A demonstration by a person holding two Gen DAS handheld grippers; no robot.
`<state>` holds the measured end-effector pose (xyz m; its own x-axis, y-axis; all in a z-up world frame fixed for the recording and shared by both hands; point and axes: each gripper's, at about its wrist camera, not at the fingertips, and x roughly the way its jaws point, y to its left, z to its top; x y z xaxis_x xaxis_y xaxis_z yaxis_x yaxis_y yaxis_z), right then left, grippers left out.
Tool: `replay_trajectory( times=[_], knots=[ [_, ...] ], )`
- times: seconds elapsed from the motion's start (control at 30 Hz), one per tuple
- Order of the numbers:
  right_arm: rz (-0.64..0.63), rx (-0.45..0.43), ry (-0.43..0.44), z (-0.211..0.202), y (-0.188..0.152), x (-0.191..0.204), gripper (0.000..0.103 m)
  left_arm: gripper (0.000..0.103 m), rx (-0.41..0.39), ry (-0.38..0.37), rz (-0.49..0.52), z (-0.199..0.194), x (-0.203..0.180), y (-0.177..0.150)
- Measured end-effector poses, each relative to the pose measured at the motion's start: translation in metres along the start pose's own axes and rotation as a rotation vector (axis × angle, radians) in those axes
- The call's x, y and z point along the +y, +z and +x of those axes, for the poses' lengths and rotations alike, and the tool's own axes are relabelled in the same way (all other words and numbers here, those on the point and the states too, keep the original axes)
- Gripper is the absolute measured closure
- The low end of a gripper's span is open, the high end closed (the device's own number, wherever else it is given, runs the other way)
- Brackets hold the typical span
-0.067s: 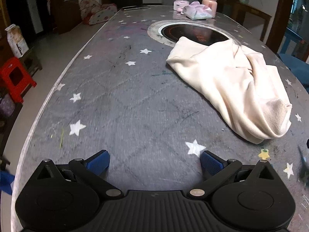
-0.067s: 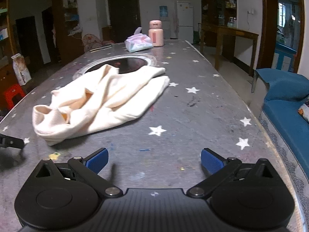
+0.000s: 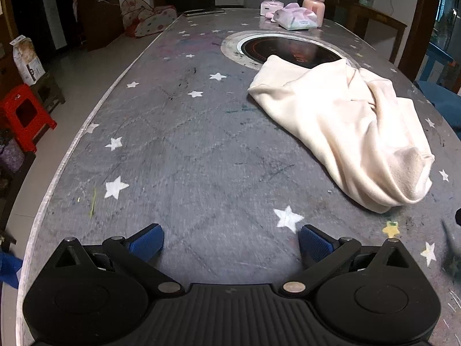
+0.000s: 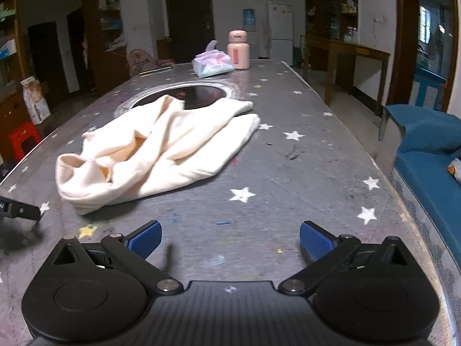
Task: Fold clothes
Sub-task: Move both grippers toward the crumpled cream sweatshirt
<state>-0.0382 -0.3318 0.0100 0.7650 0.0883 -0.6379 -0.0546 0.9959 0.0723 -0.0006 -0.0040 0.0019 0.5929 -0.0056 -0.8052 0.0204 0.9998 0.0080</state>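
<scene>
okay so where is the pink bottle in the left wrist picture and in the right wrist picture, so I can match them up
Left wrist: the pink bottle stands at the table's far end, top right of centre.
Right wrist: the pink bottle stands at the far end, top centre.
Shared landmark: the tissue pack just left of it in both views.

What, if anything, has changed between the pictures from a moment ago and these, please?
Nothing has visibly changed. The crumpled cream-coloured garment lies in the same heap on the grey star-patterned table, partly over the round black inset cooktop. The left gripper and the right gripper both remain open, short of the cloth and holding nothing.
</scene>
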Motion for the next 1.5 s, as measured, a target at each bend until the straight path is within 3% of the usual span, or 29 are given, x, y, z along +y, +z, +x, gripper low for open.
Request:
replay_trajectory(
  times=[0.1,0.23,0.33,0.43,0.63,1.5],
  knots=[
    [-0.031,-0.007,-0.017,0.0,0.0,0.009,0.0,0.0,-0.039,0.0,0.024,-0.008,-0.011,-0.003],
    [-0.068,-0.014,-0.035,0.0,0.0,0.022,0.0,0.0,-0.039,-0.045,-0.027,-0.016,-0.008,-0.013],
    [-0.051,-0.013,0.018,-0.008,-0.002,0.027,0.0,0.0,-0.019,-0.001,-0.03,-0.026,-0.031,-0.01],
    [-0.038,0.009,0.064,-0.006,-0.003,0.021,0.0,0.0,-0.021,-0.029,-0.04,-0.03,-0.032,-0.012],
    [-0.042,0.008,0.079,-0.012,-0.003,0.027,0.0,0.0,-0.033,-0.045,-0.078,-0.038,-0.03,-0.01],
    [-0.073,0.02,0.133,-0.019,-0.006,0.049,0.0,0.0,-0.026,-0.047,-0.037,-0.042,-0.044,-0.013]
  ],
)
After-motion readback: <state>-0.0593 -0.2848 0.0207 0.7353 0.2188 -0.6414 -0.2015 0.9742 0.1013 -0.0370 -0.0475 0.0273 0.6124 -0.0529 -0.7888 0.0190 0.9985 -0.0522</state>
